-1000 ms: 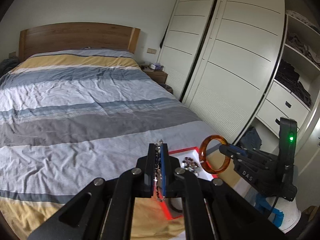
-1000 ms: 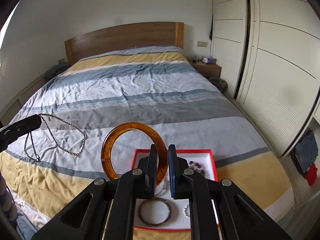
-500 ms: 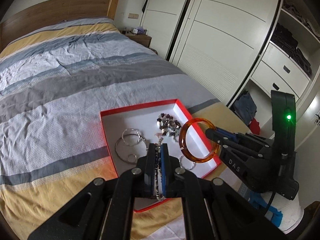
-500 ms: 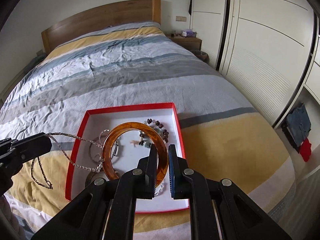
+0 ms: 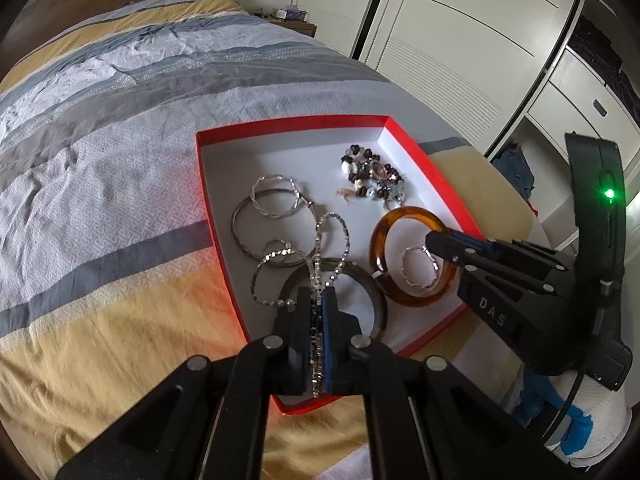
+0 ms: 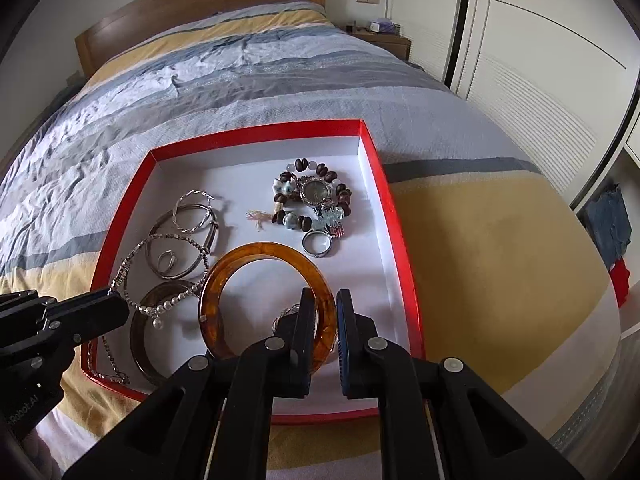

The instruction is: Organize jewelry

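Note:
A red tray [image 5: 434,178] with a white floor lies on the bed and holds jewelry; it also shows in the right wrist view [image 6: 394,224]. My left gripper [image 5: 318,300] is shut on a silver chain necklace [image 5: 320,240] that loops down onto the tray. In the right wrist view the left gripper [image 6: 116,306] holds the necklace [image 6: 168,304] over the tray's left side. My right gripper [image 6: 325,308] is closed around an amber bangle [image 6: 260,256] that rests low in the tray. The bangle [image 5: 400,296] and right gripper [image 5: 436,240] also show in the left wrist view.
In the tray lie silver hoops [image 6: 188,216], a dark bangle [image 6: 138,332], a bead bracelet with a watch [image 6: 316,192] and a ring [image 6: 317,244]. The striped bedspread [image 6: 240,64] surrounds it. White wardrobe doors [image 5: 460,40] stand to the right.
Both grippers have come down over the tray. The amber bangle has dropped from above the tray to its floor. The necklace now drapes onto the tray.

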The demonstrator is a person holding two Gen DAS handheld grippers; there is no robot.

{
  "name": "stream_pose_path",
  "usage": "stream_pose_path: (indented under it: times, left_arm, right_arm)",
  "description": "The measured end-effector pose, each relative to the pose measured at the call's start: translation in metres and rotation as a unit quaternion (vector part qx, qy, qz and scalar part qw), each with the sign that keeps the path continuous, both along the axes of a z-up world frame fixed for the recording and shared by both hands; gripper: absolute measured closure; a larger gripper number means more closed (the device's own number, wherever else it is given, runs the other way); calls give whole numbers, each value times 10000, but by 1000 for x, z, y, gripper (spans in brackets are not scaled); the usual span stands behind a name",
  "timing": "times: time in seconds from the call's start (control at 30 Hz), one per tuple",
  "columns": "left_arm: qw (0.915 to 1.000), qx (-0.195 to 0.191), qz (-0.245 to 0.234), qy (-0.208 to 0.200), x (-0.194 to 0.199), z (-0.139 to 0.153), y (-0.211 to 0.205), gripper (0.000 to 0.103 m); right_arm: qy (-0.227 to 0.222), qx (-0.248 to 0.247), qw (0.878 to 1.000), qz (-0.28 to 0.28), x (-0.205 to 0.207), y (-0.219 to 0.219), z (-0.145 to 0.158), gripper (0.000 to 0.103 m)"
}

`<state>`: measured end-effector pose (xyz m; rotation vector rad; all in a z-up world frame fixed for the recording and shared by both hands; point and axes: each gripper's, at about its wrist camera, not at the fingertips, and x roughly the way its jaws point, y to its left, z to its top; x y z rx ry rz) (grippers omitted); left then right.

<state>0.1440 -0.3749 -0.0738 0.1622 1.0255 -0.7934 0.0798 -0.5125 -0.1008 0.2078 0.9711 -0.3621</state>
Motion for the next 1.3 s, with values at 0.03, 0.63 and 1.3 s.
stream_pose_path:
  times: [0.03, 0.63, 1.3]
  left_arm:
    - [10000, 21, 39, 40, 1, -2, 2, 98]
    - [9994, -276, 126, 178, 3, 23, 19, 64]
    - [9816, 162, 1629, -988, -59, 114, 210, 61]
  right_arm:
    - [19, 10, 10000, -17, 0, -1, -1, 93]
    - [-16, 97, 9998, -182, -5, -3, 17, 67]
    - [-981, 154, 9916, 831, -72, 153, 126, 21]
